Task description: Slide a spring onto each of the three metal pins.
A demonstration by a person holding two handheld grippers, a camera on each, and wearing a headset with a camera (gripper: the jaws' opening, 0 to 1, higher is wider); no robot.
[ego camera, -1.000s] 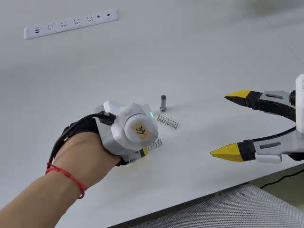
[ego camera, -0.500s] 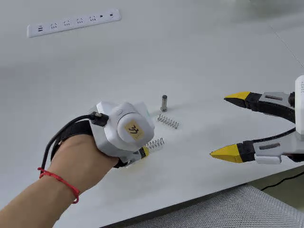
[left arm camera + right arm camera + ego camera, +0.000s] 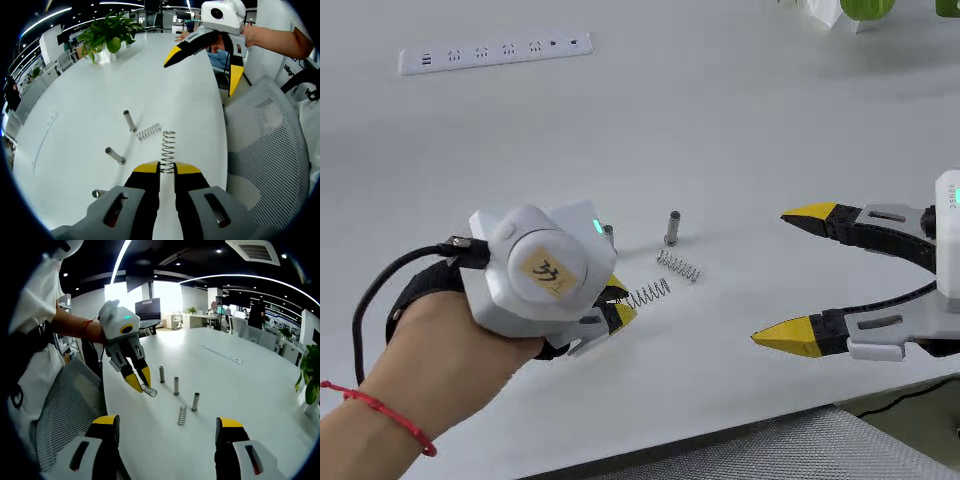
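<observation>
In the head view the left gripper (image 3: 618, 303) was seen at the left, held in a hand (image 3: 440, 350). Its jaws were clamped on one end of a spring (image 3: 648, 293). The held spring's long axis ran straight on out of the jaws, roughly level with the table (image 3: 740, 120), and its free end was pointed rightward. Whether that free end touched the table could not be told.

Just behind this gripper an upright pin (image 3: 608, 233) was partly hidden. A second upright pin (image 3: 673, 227) was seen further right. A third pin (image 3: 161, 374) was seen in the right gripper view. It looked ribbed, so a spring was judged to be on it already, though this could not be settled.

In the left gripper view the pins were seen to the left of the held spring's line, not ahead of it. The next move was therefore judged to call for two things: the spring's axis turned upright, and its free end brought over a pin top.

A loose spring (image 3: 678, 265) lay flat between the held spring and the second pin. At the far right the right gripper (image 3: 798, 275) was held with its jaws spread wide and nothing between them. It was well apart from the pins, so the left gripper was the nearer one.
</observation>
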